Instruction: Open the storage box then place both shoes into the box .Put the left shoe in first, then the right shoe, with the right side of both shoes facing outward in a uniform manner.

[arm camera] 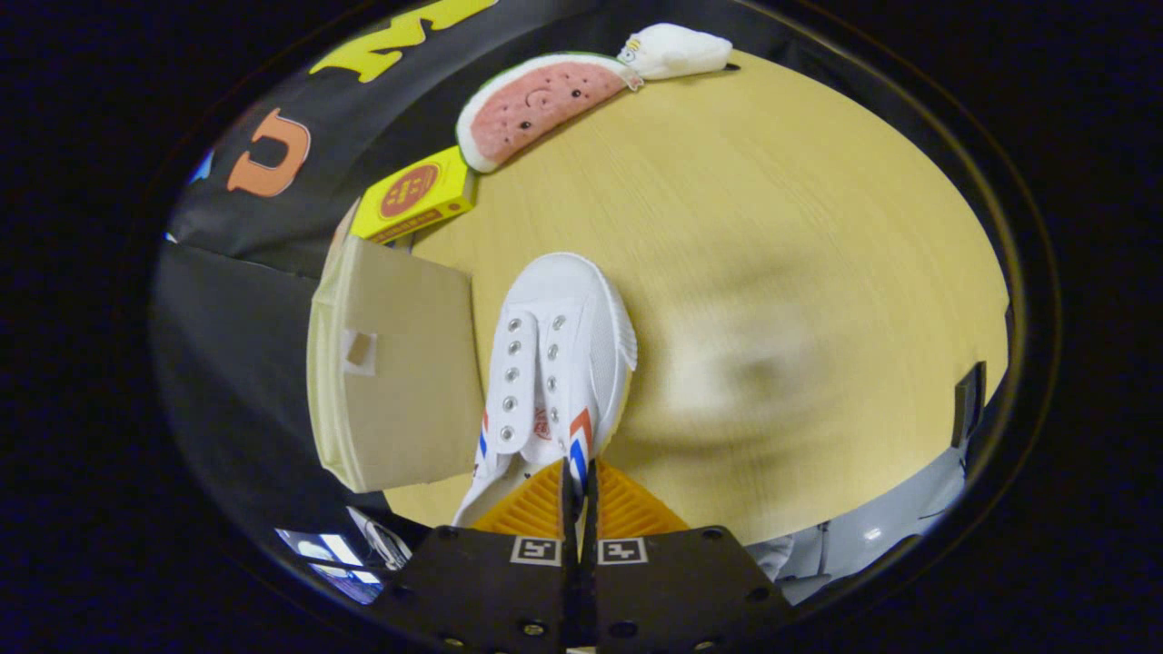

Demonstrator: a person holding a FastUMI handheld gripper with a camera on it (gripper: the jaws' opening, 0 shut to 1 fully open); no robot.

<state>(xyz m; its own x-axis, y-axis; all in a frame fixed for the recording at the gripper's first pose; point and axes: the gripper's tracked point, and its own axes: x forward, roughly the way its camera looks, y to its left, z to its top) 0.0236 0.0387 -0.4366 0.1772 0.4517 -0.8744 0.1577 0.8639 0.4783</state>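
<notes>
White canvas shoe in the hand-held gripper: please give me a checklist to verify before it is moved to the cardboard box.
1. Grip: hand-held gripper fingers closed on the rim of the white canvas shoe: ok.
2. Shoe lifted off the round wooden table: cannot tell.
3. Beige cardboard storage box beside the shoe, within easy reach: ok.
4. Box open: cannot tell.
5. Left or right shoe: cannot tell.
6. Yellow carton and watermelon plush toy lie beyond the box, away from the path: ok.
</notes>
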